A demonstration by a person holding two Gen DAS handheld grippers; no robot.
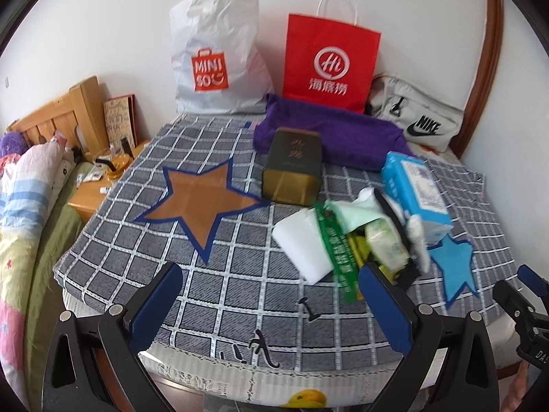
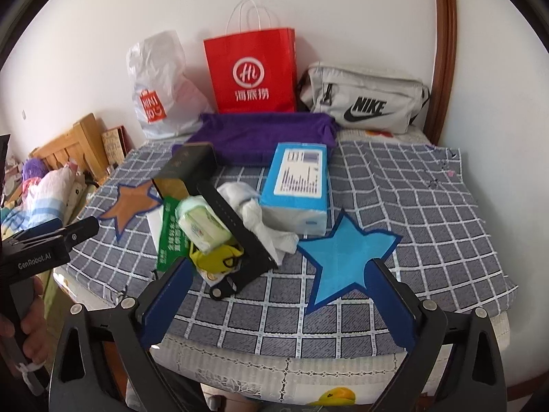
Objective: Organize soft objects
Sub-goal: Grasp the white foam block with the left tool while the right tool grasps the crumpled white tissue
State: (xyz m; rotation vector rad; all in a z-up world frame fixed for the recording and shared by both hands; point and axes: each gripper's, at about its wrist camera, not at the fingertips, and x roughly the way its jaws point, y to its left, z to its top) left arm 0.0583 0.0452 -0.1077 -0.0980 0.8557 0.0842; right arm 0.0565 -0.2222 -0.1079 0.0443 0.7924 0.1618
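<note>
Crumpled white cloth [image 2: 266, 226] beside boxy blue tissue pack [image 2: 296, 185]

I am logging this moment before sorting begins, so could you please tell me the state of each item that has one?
Left gripper: open, empty.
Right gripper: open, empty.
Red paper bag: upright.
White plastic Miniso bag: upright, crumpled.
Blue tissue pack: lying flat.
Dark gold tin: on its side.
Purple cloth: folded flat.

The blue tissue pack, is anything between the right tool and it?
Nothing visible blocks it. The right tool is open at the near edge, and only the flat blue star patch on the checked cloth lies before the blue tissue pack. The pile's white cloth touches the pack's left side.
</note>
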